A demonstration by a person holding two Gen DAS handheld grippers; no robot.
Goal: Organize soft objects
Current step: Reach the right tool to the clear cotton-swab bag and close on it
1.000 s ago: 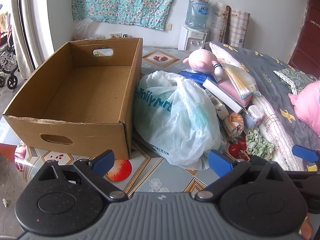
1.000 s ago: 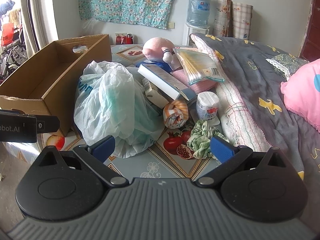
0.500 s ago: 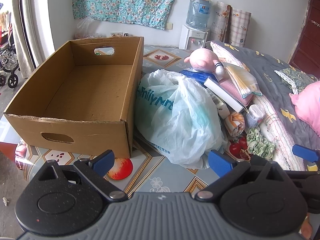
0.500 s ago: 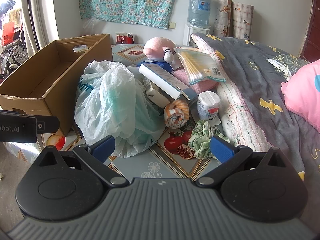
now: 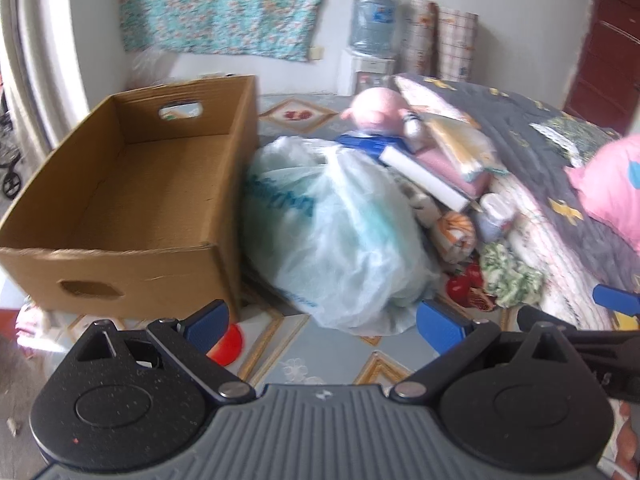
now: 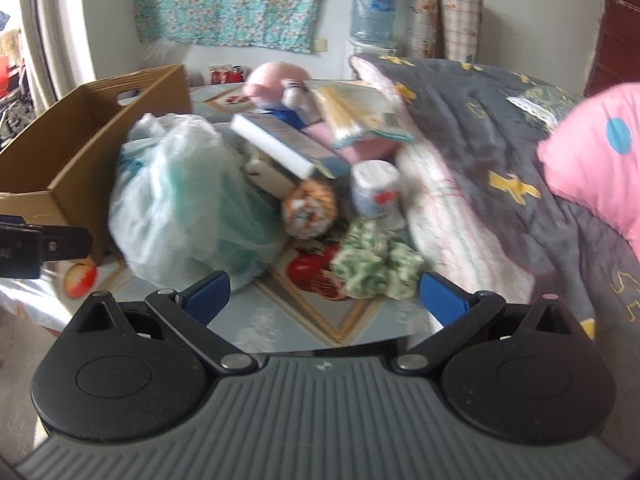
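An empty cardboard box (image 5: 132, 200) stands at the left on a patterned table. Beside it lies a full white plastic bag (image 5: 336, 232), also seen as the plastic bag (image 6: 180, 200) in the right wrist view. Behind it are a pink plush toy (image 5: 380, 114), a white box (image 6: 280, 148) and a pink folded cloth (image 5: 452, 168). A rolled orange cloth (image 6: 310, 212) and a green-white crumpled cloth (image 6: 372, 266) lie in front. My left gripper (image 5: 324, 324) is open, short of the bag. My right gripper (image 6: 324, 296) is open, just short of the green cloth.
A white jar (image 6: 378, 194) stands behind the green cloth. A grey quilt (image 6: 500, 152) and a pink pillow (image 6: 600, 152) fill the right side. A water dispenser (image 5: 372, 40) and rolled mats stand by the far wall. Both views are motion-blurred.
Both grippers have moved forward toward the pile; the bag and the green cloth look nearer and larger. Both stay open.
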